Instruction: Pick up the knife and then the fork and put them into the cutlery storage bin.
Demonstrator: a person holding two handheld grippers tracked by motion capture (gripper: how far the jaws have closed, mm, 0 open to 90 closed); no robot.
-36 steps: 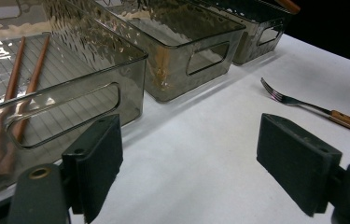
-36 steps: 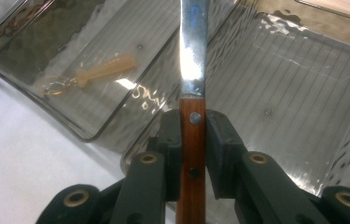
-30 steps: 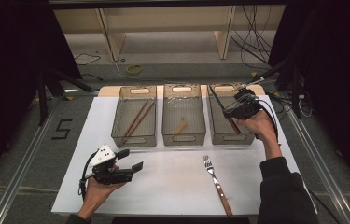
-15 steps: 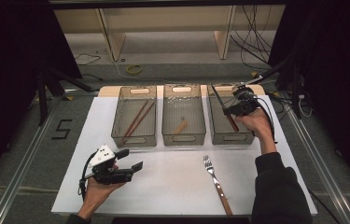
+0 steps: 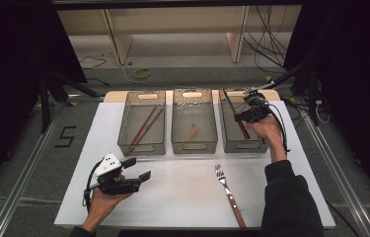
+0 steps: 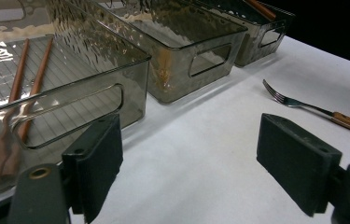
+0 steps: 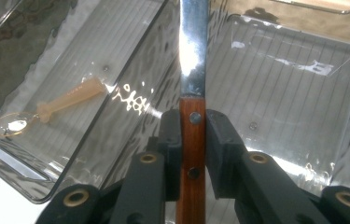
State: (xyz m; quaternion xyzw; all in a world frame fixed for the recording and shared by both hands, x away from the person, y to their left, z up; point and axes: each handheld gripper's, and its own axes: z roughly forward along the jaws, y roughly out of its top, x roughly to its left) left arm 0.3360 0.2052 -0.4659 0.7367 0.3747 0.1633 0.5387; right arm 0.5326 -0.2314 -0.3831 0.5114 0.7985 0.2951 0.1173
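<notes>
Here we see the right gripper (image 7: 192, 140) clamped on a knife (image 7: 192, 56) by its wooden handle, blade toward the frame's top, above the right bin (image 5: 232, 143). The left gripper (image 5: 135, 170), jaws apart, sits lower left; the fork (image 5: 229, 193) lies lower centre, nearer it.

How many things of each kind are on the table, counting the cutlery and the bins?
Bins: 3 (left, middle, right)
Chopsticks: 2, in the left bin
Spoon: 1, in the middle bin
Knife: 1, held by the right gripper over the right bin
Fork: 1, on the table
Total: 8
</notes>
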